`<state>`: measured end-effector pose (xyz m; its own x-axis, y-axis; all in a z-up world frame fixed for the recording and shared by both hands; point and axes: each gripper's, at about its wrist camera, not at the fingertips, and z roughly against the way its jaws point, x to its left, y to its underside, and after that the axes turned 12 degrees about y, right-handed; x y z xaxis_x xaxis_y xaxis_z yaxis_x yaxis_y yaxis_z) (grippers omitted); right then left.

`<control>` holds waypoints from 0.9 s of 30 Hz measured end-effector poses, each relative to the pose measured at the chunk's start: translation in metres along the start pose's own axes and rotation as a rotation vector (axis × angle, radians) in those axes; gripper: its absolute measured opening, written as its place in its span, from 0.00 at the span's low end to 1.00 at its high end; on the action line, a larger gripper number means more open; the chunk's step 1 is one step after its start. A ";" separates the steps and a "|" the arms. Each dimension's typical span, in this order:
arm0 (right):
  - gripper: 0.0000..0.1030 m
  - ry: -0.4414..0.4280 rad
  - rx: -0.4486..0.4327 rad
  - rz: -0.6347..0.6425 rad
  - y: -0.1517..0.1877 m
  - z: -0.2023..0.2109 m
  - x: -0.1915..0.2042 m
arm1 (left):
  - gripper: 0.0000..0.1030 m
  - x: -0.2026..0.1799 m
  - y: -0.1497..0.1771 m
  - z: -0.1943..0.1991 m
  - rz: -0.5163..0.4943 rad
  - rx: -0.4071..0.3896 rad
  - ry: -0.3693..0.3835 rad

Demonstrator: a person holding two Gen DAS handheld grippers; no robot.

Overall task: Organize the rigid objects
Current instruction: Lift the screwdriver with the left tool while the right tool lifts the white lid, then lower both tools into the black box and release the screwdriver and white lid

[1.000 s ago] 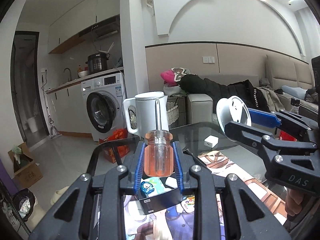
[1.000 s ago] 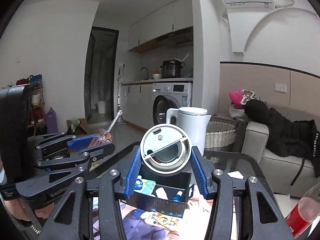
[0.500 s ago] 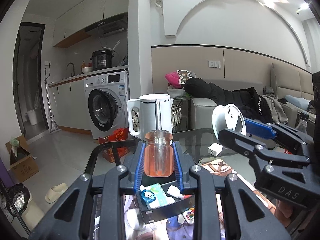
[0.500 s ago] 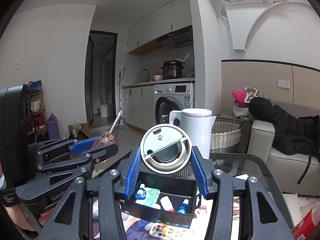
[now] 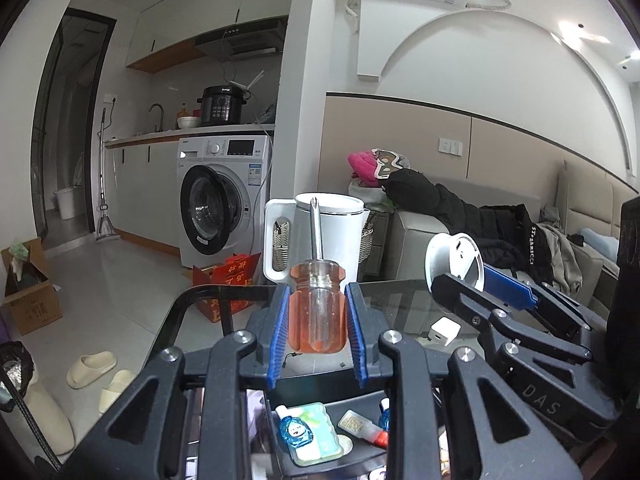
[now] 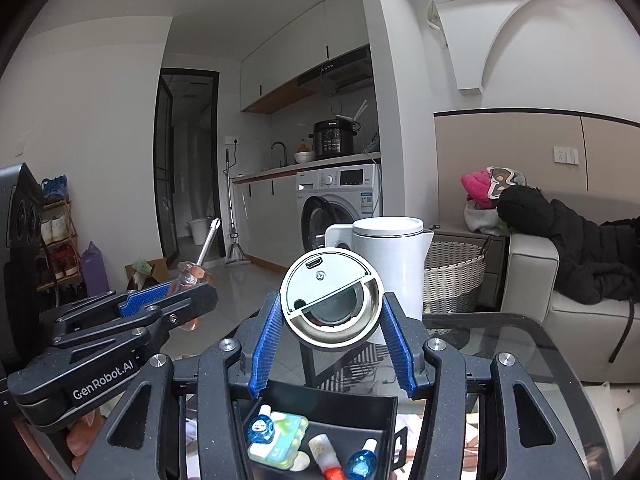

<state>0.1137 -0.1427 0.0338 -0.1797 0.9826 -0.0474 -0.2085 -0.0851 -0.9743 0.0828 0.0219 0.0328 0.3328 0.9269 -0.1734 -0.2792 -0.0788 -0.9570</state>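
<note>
Looking along the left gripper, we see its two blue pads closed narrow on the orange transparent handle of a screwdriver, which stands almost upright with its metal shaft pointing to 12 o'clock, in front of the white kettle. At 3 o'clock of this view we find the right gripper, and in its own view its blue pads press on both sides of a round white lid, so the jaws are about half wide and holding it; the flat face of the lid is turned toward the camera. In the right view the left gripper appears at 9 o'clock, with the screwdriver leaning toward 1 o'clock. Just under both grippers, at 6 o'clock, lies a black tray on the glass table. In the tray we can see a pale green pack with a small blue bottle, a small tube with a red end and one more blue bottle. A white charger lies on the glass at 3 o'clock of the screwdriver. Further out, at 10 o'clock, stands a washing machine with a black cooker on the counter above, and at 2 o'clock a sofa with dark clothes on it.
</note>
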 end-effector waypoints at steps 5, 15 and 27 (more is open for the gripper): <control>0.48 0.002 0.006 -0.008 0.004 -0.015 -0.003 | 0.24 0.007 0.005 -0.012 0.003 0.001 -0.003; 0.48 -0.005 0.026 -0.008 0.009 -0.029 -0.001 | 0.24 0.010 0.008 -0.020 0.007 0.003 0.000; 0.48 0.039 0.117 0.021 0.010 -0.048 0.001 | 0.24 0.015 0.008 -0.031 0.035 0.073 -0.009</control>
<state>0.1571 -0.1344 0.0133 -0.1480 0.9859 -0.0784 -0.3160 -0.1222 -0.9408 0.1133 0.0235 0.0156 0.3132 0.9275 -0.2043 -0.3554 -0.0850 -0.9308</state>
